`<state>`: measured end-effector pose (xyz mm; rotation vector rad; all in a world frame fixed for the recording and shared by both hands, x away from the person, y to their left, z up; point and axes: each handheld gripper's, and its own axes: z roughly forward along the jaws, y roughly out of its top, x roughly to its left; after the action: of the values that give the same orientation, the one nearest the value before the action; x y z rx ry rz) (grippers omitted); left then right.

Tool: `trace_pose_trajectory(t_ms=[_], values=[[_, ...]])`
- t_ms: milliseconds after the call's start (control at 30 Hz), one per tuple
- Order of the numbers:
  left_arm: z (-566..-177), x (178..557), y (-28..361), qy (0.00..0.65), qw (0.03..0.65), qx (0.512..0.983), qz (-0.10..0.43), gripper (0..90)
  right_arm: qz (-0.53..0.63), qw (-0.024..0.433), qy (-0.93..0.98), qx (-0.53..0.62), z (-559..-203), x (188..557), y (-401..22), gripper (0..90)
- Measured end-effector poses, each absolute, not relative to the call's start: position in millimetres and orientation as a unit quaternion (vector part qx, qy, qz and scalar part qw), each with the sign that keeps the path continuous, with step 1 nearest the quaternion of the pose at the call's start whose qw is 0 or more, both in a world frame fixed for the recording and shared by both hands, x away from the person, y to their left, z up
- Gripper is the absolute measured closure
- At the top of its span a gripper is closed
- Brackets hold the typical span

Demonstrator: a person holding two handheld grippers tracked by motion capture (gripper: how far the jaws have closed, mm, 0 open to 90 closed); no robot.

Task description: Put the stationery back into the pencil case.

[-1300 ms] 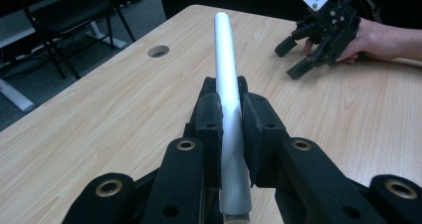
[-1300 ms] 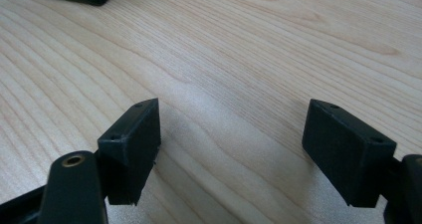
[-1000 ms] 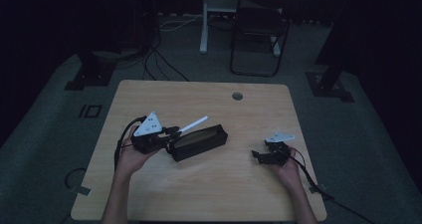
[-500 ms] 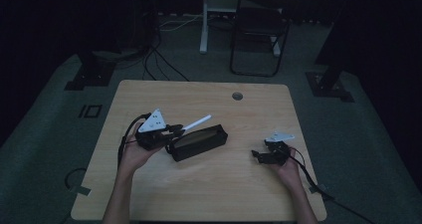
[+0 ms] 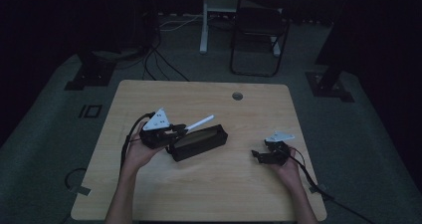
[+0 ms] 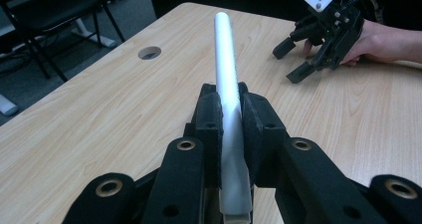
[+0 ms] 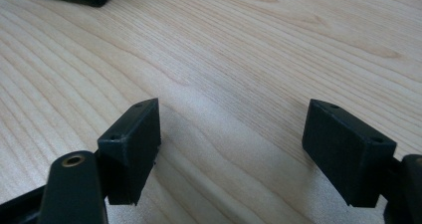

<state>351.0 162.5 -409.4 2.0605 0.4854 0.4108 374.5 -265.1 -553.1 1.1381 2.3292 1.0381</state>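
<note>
Left gripper (image 5: 175, 130) pinches 1 white tube (image 5: 200, 122), jaws pressed tight on its lower end; the tube slants up and away over the near-left end of the black case (image 5: 199, 142), mid-desk, left of centre. Against the earlier frames hardly anything has shifted: same tube angle, case in the same spot (top looks open, hard to tell in the dim light). Right gripper (image 5: 260, 155) rests near the right edge of the desk (image 5: 209, 199), jaws spread, nothing between them. Judgement: a pause before lowering the tube into the case.
</note>
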Motion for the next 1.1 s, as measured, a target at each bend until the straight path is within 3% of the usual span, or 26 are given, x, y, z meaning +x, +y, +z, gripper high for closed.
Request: trace_pose_trajectory(t_ms=[1100], values=[[-428,365,146,0.202,0.448,0.858,0.149,79.0,0.367,0.174,0.821,0.402,-553,374,-265,22.9]])
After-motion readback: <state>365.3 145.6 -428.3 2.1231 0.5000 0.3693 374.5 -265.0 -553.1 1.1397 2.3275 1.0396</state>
